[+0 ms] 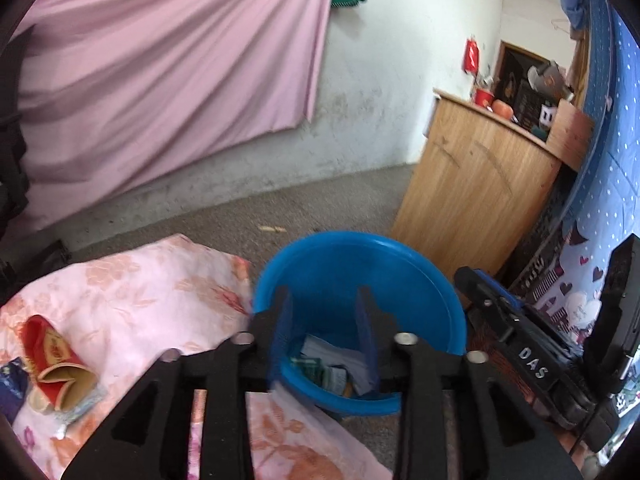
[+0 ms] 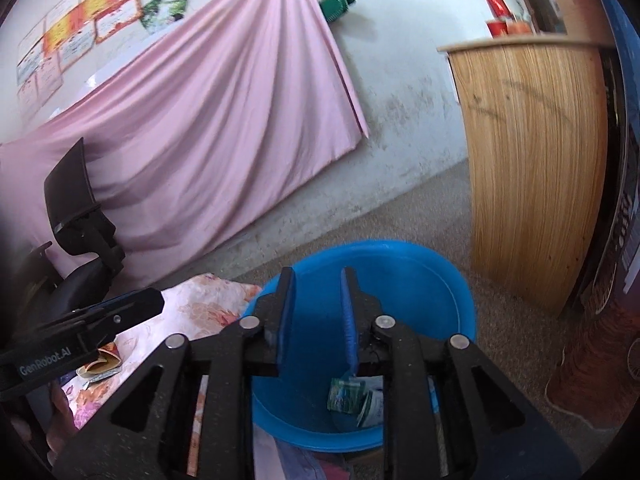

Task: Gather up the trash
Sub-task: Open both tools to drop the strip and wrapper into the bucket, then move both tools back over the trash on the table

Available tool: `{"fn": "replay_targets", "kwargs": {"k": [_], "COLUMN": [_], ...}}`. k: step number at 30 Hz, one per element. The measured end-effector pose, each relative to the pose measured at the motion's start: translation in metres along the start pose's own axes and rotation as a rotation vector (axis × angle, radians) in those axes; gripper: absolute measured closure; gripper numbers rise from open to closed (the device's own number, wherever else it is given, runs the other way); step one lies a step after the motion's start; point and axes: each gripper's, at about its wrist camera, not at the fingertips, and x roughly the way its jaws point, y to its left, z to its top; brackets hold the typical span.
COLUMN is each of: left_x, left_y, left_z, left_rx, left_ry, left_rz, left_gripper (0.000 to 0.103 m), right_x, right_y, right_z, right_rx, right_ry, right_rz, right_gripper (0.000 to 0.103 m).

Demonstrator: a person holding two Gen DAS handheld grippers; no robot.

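Both the left gripper (image 1: 325,332) and the right gripper (image 2: 317,312) hang open and empty over the blue bucket (image 1: 420,280) holding wrappers (image 2: 344,396).

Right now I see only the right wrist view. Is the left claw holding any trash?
Observer: No. The left claw is open and empty, over the blue basin.
Operator: What remains on the floral cloth?
Observer: A red packet, crumpled, showing its gold inside.
Operator: Is anything beside it?
Observer: A dark blue wrapper lies left of it, at the picture's edge.
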Motion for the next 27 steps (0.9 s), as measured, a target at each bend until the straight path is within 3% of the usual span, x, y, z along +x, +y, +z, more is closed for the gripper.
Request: {"fn": "replay_targets", "kwargs": {"k": [1, 4, 6, 8, 16, 27], "left_x": [-0.006, -0.033, -0.051, -0.069, -0.132, -0.204], "left_y": [0.004, 0.021, 0.035, 0.047, 0.094, 0.127], "left_z": [-0.001, -0.006, -0.010, -0.013, -0.032, -0.067], "left_rx": [-0.010, -0.056, -0.093, -0.126, -0.230, -0.168], "left_ry": [-0.022, -0.132, -0.193, -0.241, -0.369, -0.504], "left_rz": [0.003, 0.039, 0.083, 0.132, 0.324, 0.479], "left_gripper": [0.050, 0.024, 0.014, 0.004, 0.002, 0.002], "right_x": [-0.003, -0.011, -0.017, -0.022, -0.052, -0.075], "right_y": [0.004, 0.017, 0.025, 0.031, 0.073, 0.141], "right_z": [0.001, 0.003, 0.004, 0.005, 0.007, 0.003], "right_rx": [-0.011, -0.039, -0.055, -0.061, -0.071, -0.144], "right_ry": [-0.014, -0.058, -0.088, -0.117, -0.291, -0.434], "right_rz": [-0.003, 0.001, 0.003, 0.017, 0.133, 0.228], "right_gripper": [0.036, 0.019, 0.014, 0.002, 0.000, 0.000]}}
